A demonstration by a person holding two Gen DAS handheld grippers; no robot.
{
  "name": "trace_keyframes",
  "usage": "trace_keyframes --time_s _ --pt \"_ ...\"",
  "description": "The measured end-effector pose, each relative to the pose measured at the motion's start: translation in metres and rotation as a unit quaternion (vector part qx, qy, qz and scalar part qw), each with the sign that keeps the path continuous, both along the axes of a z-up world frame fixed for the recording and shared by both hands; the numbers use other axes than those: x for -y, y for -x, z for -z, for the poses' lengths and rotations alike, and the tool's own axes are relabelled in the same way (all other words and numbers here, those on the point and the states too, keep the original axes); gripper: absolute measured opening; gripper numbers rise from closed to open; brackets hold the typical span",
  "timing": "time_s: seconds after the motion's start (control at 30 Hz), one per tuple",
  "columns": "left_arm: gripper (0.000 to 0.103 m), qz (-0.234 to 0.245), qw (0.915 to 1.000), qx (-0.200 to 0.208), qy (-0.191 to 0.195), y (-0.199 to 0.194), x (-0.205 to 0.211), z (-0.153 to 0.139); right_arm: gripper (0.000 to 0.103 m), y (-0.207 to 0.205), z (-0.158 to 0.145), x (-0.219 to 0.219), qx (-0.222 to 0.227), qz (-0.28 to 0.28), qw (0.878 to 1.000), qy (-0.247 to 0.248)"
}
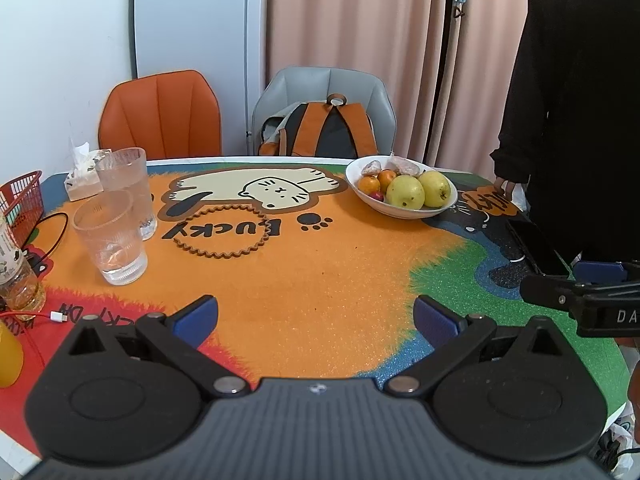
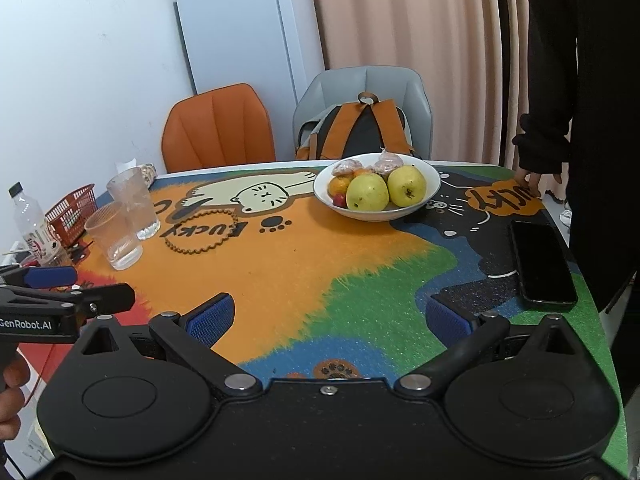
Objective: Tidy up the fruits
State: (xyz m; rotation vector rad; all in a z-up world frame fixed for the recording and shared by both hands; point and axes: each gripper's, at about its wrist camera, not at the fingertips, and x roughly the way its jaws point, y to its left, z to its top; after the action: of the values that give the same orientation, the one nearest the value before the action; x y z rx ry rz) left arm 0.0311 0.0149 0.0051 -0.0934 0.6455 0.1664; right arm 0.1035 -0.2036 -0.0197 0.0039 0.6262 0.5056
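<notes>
Both claws, the left claw [image 1: 315, 318] and the right claw [image 2: 327, 322], hang spread wide and empty over the colourful cartoon-printed table [image 2: 288, 272]. The white ceramic bowl [image 2: 430, 192] of yellow-green apples [image 2: 367, 193] and small oranges [image 2: 338, 185] sits at the far edge; approach slowly, straddle one apple squarely, avoid the rim.

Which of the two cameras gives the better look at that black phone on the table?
The right wrist view: the phone lies fully visible near the table's right edge. In the left wrist view, only part of it shows, foreshortened, its near end hidden behind the right gripper.
</notes>
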Motion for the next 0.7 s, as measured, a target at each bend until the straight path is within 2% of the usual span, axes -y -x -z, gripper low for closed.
trace_keyframes --time_s 0.7 --pt "0.103 -0.004 1.0 0.003 0.006 0.0036 -0.0015 -0.0026 0.103 0.0023 -0.0038 0.001 0.006 0.005 1.0 0.008"
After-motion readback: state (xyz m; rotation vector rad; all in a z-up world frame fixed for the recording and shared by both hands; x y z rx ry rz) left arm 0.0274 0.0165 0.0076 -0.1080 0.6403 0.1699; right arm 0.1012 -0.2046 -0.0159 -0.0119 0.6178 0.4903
